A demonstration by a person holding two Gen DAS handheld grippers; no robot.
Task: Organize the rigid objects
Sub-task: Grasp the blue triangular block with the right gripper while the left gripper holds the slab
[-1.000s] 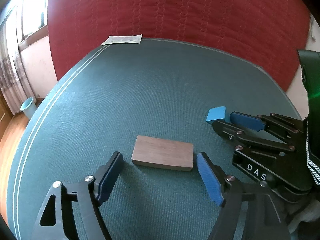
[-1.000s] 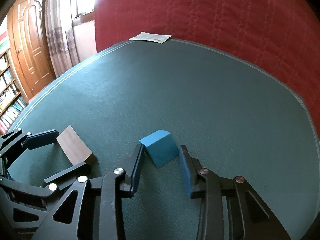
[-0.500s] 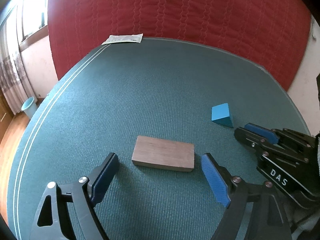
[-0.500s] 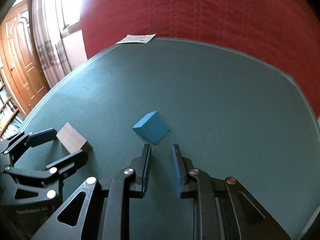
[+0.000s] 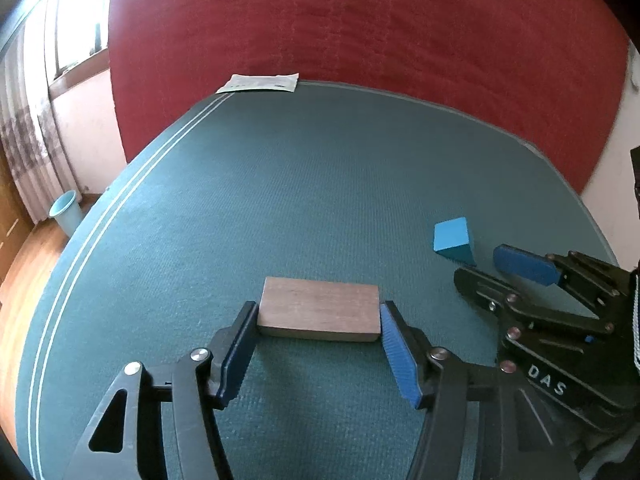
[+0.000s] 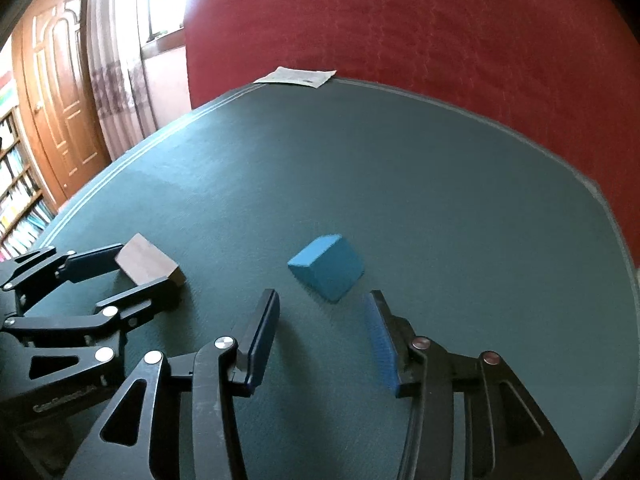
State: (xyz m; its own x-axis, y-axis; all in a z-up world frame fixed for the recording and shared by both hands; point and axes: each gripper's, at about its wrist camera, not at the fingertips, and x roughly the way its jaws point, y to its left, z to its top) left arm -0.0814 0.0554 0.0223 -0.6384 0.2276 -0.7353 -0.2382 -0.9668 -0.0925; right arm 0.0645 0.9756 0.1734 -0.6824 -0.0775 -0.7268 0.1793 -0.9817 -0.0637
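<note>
A flat brown wooden block (image 5: pixel 318 304) lies on the green mat between the blue pads of my left gripper (image 5: pixel 317 314). The jaws are closing and the pads touch both short ends of the block. The right wrist view shows the same grip on the wooden block (image 6: pixel 146 262) from the side. A blue wedge (image 6: pixel 328 268) sits just ahead of my right gripper (image 6: pixel 322 300). Its jaws are opening and nothing is between the pads. In the left wrist view the blue wedge (image 5: pixel 454 238) lies just beyond the right gripper (image 5: pixel 480 266).
The green mat (image 5: pixel 280 184) covers a table with a curved left edge. A white paper sheet (image 5: pixel 260 82) lies at the far edge against a red quilted backdrop (image 5: pixel 360 40). A light blue bin (image 5: pixel 66 212) stands on the floor; a wooden door (image 6: pixel 60 100) is at left.
The left jaws have come in from wide apart onto the wooden block's ends. The right gripper let the blue wedge out, drew back, shut, then spread again behind it.
</note>
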